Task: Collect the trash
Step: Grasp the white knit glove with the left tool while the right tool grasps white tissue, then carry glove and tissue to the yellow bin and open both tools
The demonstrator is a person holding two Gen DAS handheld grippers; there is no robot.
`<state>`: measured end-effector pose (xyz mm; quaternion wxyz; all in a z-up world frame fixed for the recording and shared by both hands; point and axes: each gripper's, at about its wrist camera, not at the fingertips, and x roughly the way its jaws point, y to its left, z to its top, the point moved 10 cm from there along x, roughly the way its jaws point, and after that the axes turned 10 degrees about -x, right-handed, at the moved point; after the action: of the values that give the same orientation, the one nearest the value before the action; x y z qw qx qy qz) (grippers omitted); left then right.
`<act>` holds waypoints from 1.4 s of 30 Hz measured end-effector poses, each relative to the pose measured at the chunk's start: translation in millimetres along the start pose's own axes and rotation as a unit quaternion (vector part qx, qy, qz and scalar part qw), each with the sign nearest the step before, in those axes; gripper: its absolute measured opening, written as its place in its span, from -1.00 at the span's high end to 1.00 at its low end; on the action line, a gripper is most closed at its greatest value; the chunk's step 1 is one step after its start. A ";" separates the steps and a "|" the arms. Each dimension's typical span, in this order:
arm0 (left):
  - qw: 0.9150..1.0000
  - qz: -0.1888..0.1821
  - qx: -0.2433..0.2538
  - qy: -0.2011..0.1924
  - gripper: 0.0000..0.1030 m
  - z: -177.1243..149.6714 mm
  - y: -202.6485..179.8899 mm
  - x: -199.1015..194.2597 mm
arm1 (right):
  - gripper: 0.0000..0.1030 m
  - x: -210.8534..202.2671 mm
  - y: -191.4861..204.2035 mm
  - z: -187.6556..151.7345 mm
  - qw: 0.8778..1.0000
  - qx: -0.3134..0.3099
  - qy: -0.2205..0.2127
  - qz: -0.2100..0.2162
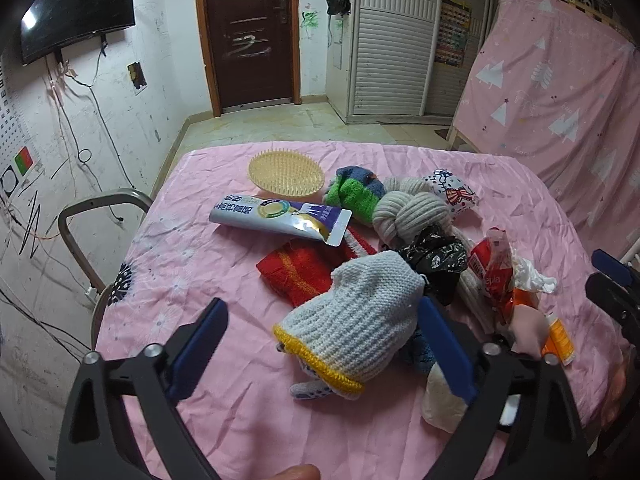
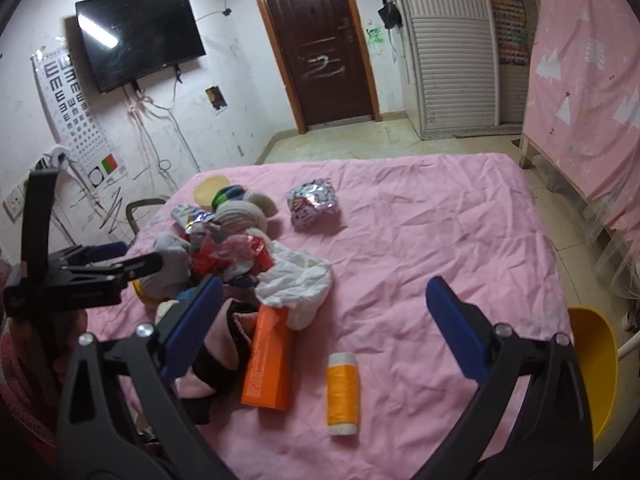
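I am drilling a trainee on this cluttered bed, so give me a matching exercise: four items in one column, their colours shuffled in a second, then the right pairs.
Things:
1. spool of thread
2. crumpled plastic bag
3. hairbrush
4. flat box

Colours:
A. black
B. orange
C. yellow with white ends
D. pale cream

Pairs: 1-C, 2-A, 3-D, 4-B
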<state>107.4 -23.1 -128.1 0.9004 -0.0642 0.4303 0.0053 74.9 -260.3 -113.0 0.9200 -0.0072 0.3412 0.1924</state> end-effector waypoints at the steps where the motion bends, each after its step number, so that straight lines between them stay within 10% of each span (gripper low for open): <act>1: 1.000 -0.003 0.003 0.001 -0.47 0.3 -1.5 1.8 | -0.89 3.1 1.7 -0.1 1.000 -0.002 0.003 0.003; 12: 0.997 -0.070 0.045 -0.009 0.69 -1.1 -27.1 6.2 | -0.89 30.8 1.5 -1.7 0.999 -0.005 0.034 0.008; 17: 0.994 -0.101 0.029 -0.004 0.78 -0.6 -26.1 4.5 | -0.88 42.2 2.0 -6.4 0.999 0.004 0.051 0.017; 20: 0.994 -0.105 0.022 -0.004 0.79 1.1 -20.6 3.7 | -0.24 49.4 5.1 -7.3 0.998 0.001 0.064 0.025; 27: 0.994 -0.106 0.020 -0.012 0.80 -0.8 -18.4 -4.5 | 0.54 62.7 13.6 -11.6 0.996 -0.010 0.078 0.032; 42: 0.986 -0.134 0.059 -0.077 0.80 25.1 -69.4 -66.1 | 0.63 1.1 -29.3 16.9 0.999 0.013 -0.019 -0.026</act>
<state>89.7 -85.9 -53.6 0.9258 -0.0677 0.3465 -0.1353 96.7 -284.6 -104.2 0.9311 -0.0006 0.3257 0.1642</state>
